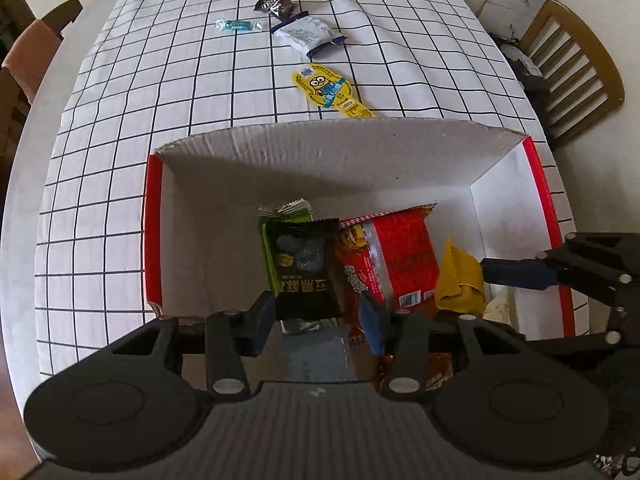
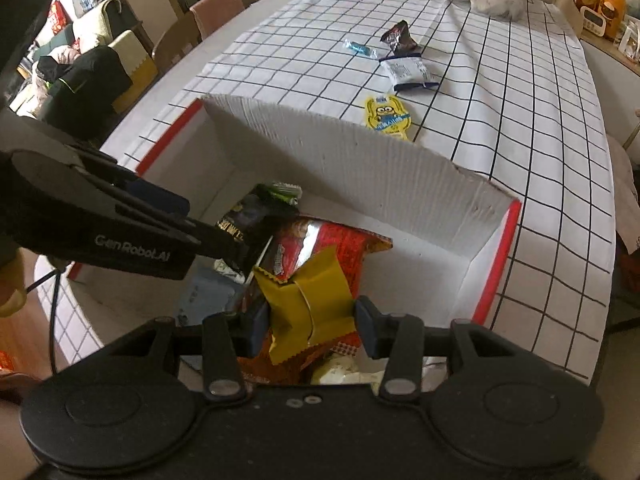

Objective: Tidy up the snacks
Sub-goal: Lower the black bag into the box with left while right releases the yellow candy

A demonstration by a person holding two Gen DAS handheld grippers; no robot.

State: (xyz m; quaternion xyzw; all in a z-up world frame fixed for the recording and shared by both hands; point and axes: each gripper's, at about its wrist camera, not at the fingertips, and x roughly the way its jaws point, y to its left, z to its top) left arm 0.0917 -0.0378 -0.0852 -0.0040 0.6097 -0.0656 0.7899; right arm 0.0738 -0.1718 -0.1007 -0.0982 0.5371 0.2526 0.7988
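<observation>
- Dropping both packets at once risks a jam: the left gripper (image 1: pixel 316 312) and right gripper (image 2: pixel 310 320) hang close together over the near half of the box (image 1: pixel 320 148), so their fingers could knock together.
- The black packet (image 1: pixel 306 268) stands upright on the pile; let go, it would likely tip against the red bag (image 1: pixel 390 256).
- Left jaws sit fairly wide, and the black packet lies between them; real grip or bare contact, I cannot tell.
- Right jaws flank the yellow packet (image 2: pixel 310 300); the pads seem to touch its sides, so probably held.
- Four snacks lie beyond the box toward the table's far edge: minion pack (image 1: pixel 330 90), white pack (image 1: pixel 306 36), brown pack (image 1: pixel 276 2), blue candy (image 1: pixel 239 25).
- Both grippers point forward and down into the box.
</observation>
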